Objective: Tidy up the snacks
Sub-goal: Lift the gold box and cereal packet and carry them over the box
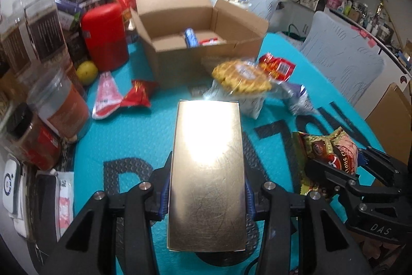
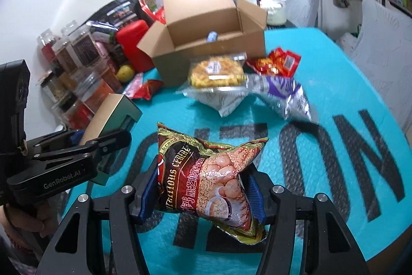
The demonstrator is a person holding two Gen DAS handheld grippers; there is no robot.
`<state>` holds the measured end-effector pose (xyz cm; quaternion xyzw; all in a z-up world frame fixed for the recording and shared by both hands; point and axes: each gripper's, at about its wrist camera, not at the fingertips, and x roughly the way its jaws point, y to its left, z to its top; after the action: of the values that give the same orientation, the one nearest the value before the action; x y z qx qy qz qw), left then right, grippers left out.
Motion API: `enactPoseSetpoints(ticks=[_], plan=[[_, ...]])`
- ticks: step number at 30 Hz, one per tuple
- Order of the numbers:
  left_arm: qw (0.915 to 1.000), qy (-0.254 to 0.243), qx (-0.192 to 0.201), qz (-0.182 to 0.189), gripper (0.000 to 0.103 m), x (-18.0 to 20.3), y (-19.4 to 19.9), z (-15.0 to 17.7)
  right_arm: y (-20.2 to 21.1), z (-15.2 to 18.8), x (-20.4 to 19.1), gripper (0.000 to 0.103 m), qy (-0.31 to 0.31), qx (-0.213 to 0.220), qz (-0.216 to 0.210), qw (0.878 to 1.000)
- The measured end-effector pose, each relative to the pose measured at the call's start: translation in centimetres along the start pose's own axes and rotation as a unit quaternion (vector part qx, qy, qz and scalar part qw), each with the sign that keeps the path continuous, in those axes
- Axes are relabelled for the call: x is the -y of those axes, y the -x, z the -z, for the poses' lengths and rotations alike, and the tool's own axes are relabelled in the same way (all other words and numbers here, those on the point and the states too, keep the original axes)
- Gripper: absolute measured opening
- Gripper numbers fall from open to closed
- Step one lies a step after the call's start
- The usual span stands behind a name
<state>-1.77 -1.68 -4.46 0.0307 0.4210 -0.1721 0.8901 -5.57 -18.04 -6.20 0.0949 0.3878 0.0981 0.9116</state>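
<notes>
My left gripper (image 1: pixel 207 193) is shut on a flat gold box (image 1: pixel 207 166) and holds it above the teal mat; it also shows in the right wrist view (image 2: pixel 110 117). My right gripper (image 2: pixel 203 191) is shut on a cereal packet (image 2: pixel 206 179), also seen at the right in the left wrist view (image 1: pixel 332 153). An open cardboard box (image 1: pixel 200 43) stands at the far side with a few snacks inside. Loose snacks lie in front of it: a yellow biscuit pack (image 1: pixel 242 77), a red packet (image 1: pixel 276 66), a silver-purple bag (image 2: pixel 280 92), and small red packets (image 1: pixel 137 94).
Jars and bottles (image 1: pixel 56 105), a red canister (image 1: pixel 104 36) and a yellow fruit (image 1: pixel 86 71) crowd the left side. A white kettle (image 2: pixel 271 1) stands behind the box. Chairs (image 1: pixel 342 48) stand at the right of the teal mat (image 2: pixel 334 135).
</notes>
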Motion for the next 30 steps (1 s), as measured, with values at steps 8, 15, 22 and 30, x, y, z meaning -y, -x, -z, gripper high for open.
enactPoseSetpoints(ticks=[8, 15, 22, 30], plan=[[0.9993, -0.001, 0.036, 0.008, 0.044, 0.7, 1.8, -2.1, 1.7, -2.1, -0.2, 0.059, 0.019, 0.024, -0.013, 0.999], [0.9980, -0.006, 0.062, 0.010, 0.044, 0.9, 2.5, -4.6, 2.3, -4.7, -0.1, 0.059, 0.032, 0.045, -0.012, 0.998], [0.9961, -0.011, 0.086, 0.015, 0.044, 0.8, 2.6, -7.6, 2.4, -8.1, 0.0, 0.059, 0.051, 0.065, -0.022, 0.996], [0.9928, -0.013, 0.117, 0.020, 0.044, 0.7, 2.0, -11.7, 1.9, -12.6, 0.6, 0.059, 0.054, 0.096, -0.029, 0.993]])
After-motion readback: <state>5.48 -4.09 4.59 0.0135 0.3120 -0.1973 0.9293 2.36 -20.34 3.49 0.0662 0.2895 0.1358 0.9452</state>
